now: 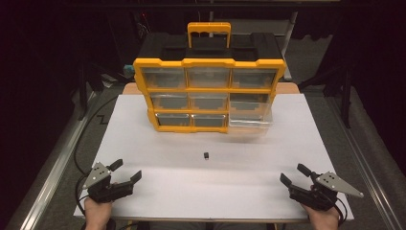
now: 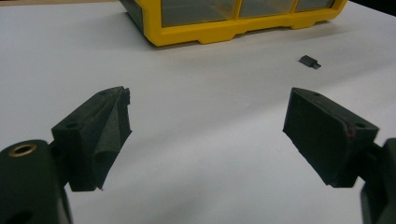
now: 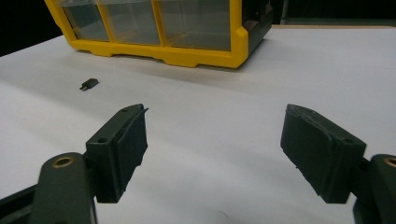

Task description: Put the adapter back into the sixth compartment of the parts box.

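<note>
Tiny black part [image 1: 206, 155] lies mid-table, near the yellow drawer cabinet [image 1: 209, 94]. Probably light, stiff, easily flicked; best pinched across its body. Left gripper [image 1: 129, 172] and right gripper [image 1: 291, 174] are held spread, empty.

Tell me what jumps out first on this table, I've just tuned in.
The yellow drawer cabinet stands at the far middle of the white table, its bottom right drawer pulled out. A small black part lies alone in front of it, mid-table. The left gripper and right gripper rest at the near corners, jaws open, holding nothing.
</note>
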